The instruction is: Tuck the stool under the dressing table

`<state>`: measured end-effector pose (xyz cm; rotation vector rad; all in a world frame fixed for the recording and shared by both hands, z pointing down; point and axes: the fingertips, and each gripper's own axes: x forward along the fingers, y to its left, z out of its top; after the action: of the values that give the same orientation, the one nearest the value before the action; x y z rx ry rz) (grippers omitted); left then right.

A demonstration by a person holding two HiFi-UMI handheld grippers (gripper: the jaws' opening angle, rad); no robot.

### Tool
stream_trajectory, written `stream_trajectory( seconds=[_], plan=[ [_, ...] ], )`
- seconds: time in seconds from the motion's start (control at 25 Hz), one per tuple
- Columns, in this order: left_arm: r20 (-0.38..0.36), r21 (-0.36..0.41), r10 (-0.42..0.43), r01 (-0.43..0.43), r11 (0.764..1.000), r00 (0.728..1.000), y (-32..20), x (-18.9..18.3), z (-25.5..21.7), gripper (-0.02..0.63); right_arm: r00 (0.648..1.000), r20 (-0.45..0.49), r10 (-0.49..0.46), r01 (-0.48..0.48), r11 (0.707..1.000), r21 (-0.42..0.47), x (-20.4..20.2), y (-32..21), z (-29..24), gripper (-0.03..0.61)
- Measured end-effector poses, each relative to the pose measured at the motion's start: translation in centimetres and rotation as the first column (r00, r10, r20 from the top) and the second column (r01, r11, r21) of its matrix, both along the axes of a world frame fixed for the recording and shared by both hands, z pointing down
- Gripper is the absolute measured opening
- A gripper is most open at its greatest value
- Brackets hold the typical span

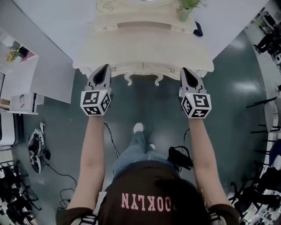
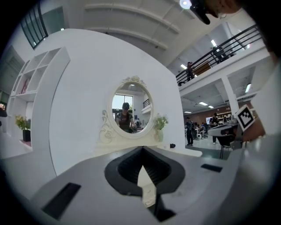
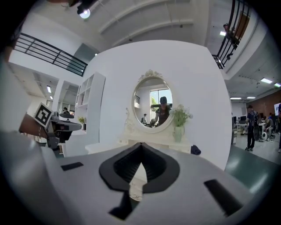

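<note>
Stool is not showing in any of the three views. No stool is standing on the dark green floor (image 1: 145, 103) in front of the dressing table (image 1: 140, 48); only the person's shoe (image 1: 138, 128) is resting there. I am therefore judging that the stool is sitting under the tabletop, hidden by it, and that the tucking is done or very nearly so. No view is looking beneath the table to confirm this. What may be left is only drawing the hands away.

Which way the stool is pointing, and how its long axis is lying, cannot be told while it is hidden. The dressing table itself is running its long axis left to right across the head view. Its carved front edge is facing the person, and the oval mirror (image 2: 130, 110) and a vase of greenery (image 1: 184, 11) are standing at the back.

The left gripper (image 1: 104, 69) and the right gripper (image 1: 186, 71) are hovering level before that front edge, one toward each end. Each has its jaws pressed fully together and is gripping nothing.
</note>
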<state>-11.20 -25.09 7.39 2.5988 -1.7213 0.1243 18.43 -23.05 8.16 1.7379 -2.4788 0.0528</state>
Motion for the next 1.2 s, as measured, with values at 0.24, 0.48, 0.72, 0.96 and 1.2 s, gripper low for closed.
stream_trajectory(
  seconds=[0.24, 0.48, 0.72, 0.96, 1.2],
  plan=[
    [0.042, 0.107, 0.024, -0.028, 0.994, 0.999, 1.5, 0.2, -4.5, 0.005, 0.999, -0.033, -0.037, 0.041, 0.991, 0.126, -1.4, 2.1, -4.8, -0.002],
    [0.012, 0.158, 0.032, -0.034, 0.987, 0.999, 2.5, 0.3, -8.4, 0.005, 0.996, -0.079, -0.035, 0.054, 0.966, 0.253, -2.2, 3.9, -9.5, -0.002],
    [0.031, 0.189, 0.022, -0.028, 0.982, 0.999, 3.5, 0.5, -9.8, 0.005, 0.998, -0.066, -0.011, 0.028, 0.965, 0.261, -2.3, 5.0, -10.7, -0.002],
    [0.036, 0.204, -0.03, 0.022, 0.979, 0.999, 3.8, -1.1, -9.7, 0.005, 0.999, -0.033, 0.021, -0.013, 0.974, 0.226, -2.3, 4.9, -9.7, -0.002],
    [0.035, 0.223, -0.027, 0.019, 0.975, 0.999, 4.1, -1.4, -10.3, 0.005, 0.998, -0.052, 0.047, -0.034, 0.973, 0.228, -2.2, 5.1, -9.7, -0.002]
  ],
)
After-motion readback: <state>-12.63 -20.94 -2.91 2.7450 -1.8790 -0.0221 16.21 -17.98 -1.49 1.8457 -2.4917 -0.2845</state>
